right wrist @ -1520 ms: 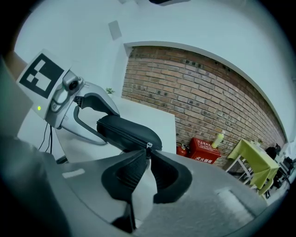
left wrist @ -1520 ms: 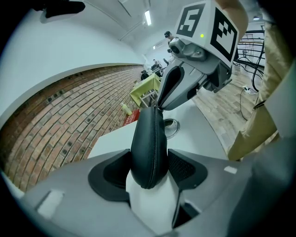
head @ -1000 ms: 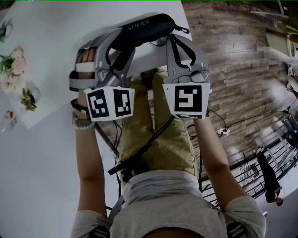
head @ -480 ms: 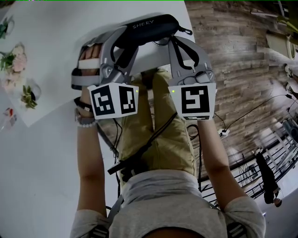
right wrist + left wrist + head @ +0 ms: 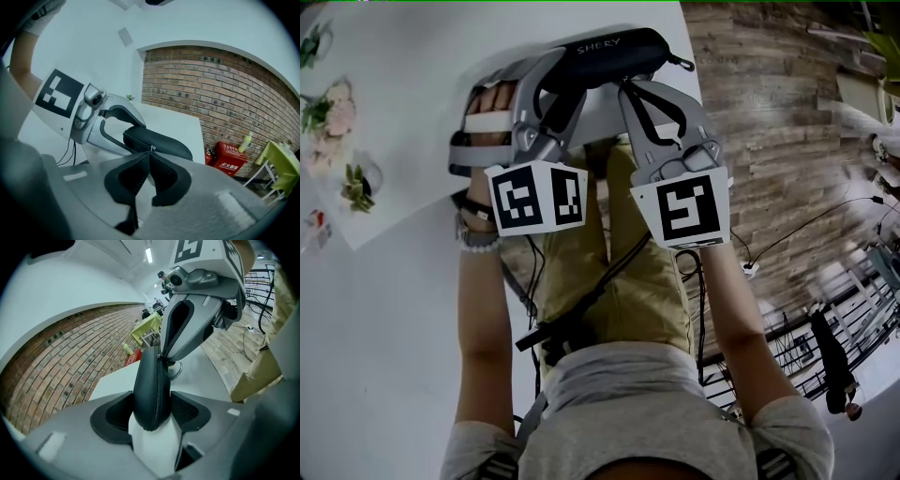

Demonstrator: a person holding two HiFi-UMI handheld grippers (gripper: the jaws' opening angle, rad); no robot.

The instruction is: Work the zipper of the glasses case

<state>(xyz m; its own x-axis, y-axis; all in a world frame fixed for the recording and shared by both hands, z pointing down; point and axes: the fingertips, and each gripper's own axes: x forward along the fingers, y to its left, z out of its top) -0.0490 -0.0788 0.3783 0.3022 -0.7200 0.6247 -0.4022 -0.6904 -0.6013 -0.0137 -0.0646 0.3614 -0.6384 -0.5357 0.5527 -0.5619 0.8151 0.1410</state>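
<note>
A black glasses case [image 5: 614,52] lies at the near corner of the white table [image 5: 403,112]. My left gripper [image 5: 551,77] is shut on the case's left end; in the left gripper view that rounded end [image 5: 151,390] sits squeezed between the pads, its zipper seam facing up. My right gripper [image 5: 625,86] comes in from the near side, with its tips together at the zipper line about halfway along the case. In the right gripper view the jaws [image 5: 150,157] are shut on the small metal zipper pull [image 5: 152,148]. A short loop [image 5: 680,63] hangs off the case's right end.
Flowers [image 5: 328,122] and a small potted plant [image 5: 358,187] stand at the table's left. The table's edge runs just under the case, with the person's legs and wooden floor [image 5: 787,141] beyond. A red box [image 5: 229,157] sits by the brick wall.
My right gripper has slid left along the case's near side and swung round, still shut on the zipper pull. The left gripper and the case have stayed where they were.
</note>
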